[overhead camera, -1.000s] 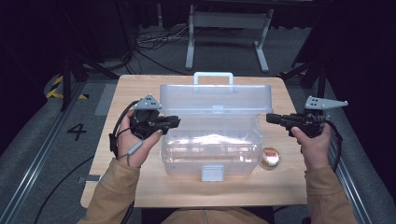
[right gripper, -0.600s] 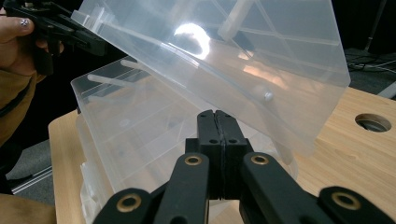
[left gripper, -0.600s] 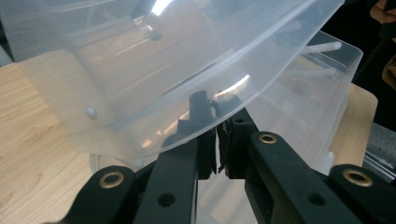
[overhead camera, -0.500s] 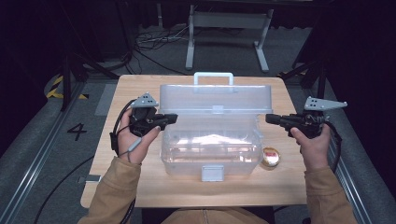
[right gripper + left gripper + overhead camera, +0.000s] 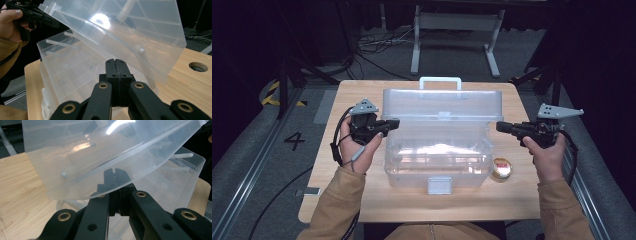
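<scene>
A clear plastic box (image 5: 437, 160) stands mid-table with its lid (image 5: 442, 107) raised and tilted, its white handle (image 5: 440, 80) on the far side. My left gripper (image 5: 396, 121) is shut at the lid's left edge. In the left gripper view its tips (image 5: 115, 171) show through the lid (image 5: 82, 150); I cannot tell whether plastic is pinched. My right gripper (image 5: 499, 126) is shut on nothing, just right of the box. In the right gripper view its jaws (image 5: 115, 61) point at the lid (image 5: 140, 27), and the left gripper (image 5: 53, 23) shows at the lid's far corner.
A small gold round thing (image 5: 502, 168) lies on the wooden table (image 5: 362, 200) right of the box. A grey latch (image 5: 439, 185) hangs on the box's front. The table has a round hole (image 5: 198, 66). Cables and a metal stand lie on the floor beyond.
The left gripper has edged slightly up along the lid's left edge. The box, the lid and the right gripper have not moved.
</scene>
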`<action>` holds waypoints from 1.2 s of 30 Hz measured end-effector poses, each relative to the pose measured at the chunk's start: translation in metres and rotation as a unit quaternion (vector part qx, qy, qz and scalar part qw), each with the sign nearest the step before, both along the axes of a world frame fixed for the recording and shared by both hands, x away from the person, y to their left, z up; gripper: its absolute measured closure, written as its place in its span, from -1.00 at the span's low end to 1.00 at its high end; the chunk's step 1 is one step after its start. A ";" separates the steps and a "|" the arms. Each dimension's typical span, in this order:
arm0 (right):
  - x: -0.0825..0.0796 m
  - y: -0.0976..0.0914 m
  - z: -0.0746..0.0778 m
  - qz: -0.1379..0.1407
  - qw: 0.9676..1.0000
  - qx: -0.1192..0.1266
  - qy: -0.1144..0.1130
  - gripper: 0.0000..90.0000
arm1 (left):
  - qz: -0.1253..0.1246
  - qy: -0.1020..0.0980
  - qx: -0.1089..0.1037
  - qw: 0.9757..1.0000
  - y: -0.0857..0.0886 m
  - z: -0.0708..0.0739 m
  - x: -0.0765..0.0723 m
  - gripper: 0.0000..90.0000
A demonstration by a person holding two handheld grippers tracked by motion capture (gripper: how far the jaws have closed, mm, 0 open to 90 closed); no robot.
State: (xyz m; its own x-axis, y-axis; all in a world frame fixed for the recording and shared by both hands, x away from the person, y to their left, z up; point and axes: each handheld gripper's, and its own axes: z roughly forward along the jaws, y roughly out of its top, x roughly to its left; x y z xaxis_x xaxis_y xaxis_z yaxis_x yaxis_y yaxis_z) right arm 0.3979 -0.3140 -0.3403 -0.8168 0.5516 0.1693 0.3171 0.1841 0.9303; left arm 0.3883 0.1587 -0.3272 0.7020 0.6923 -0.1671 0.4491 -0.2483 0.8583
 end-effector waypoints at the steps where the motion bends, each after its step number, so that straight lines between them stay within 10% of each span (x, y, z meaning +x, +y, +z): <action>1: 0.000 0.000 0.000 0.000 1.000 0.000 0.000 1.00 | 0.000 -0.002 0.002 1.000 0.000 0.000 0.000 0.96; 19: -0.012 -0.010 -0.002 -0.040 0.999 -0.009 -0.002 0.53 | -0.005 -0.014 -0.005 1.000 0.002 0.005 0.011 0.94; 25: -0.018 -0.012 -0.009 -0.084 0.995 -0.021 -0.049 0.45 | -0.008 -0.020 -0.008 1.000 0.002 0.008 0.018 0.92; 29: -0.025 -0.007 -0.015 -0.101 0.984 -0.042 -0.144 0.43 | -0.008 -0.022 -0.010 1.000 0.003 0.010 0.021 0.92; 36: -0.023 0.007 -0.015 -0.144 0.979 -0.061 -0.134 0.24 | -0.008 -0.022 -0.015 1.000 0.007 0.011 0.026 0.90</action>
State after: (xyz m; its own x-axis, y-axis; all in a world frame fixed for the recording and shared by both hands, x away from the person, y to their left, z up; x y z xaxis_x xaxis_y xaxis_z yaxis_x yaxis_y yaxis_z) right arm 0.3745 -0.3074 -0.3557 -0.6307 0.7679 -0.1118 0.1196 0.2385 0.9638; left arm 0.4146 0.1652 -0.3161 0.7197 0.6764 -0.1567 0.4079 -0.2292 0.8838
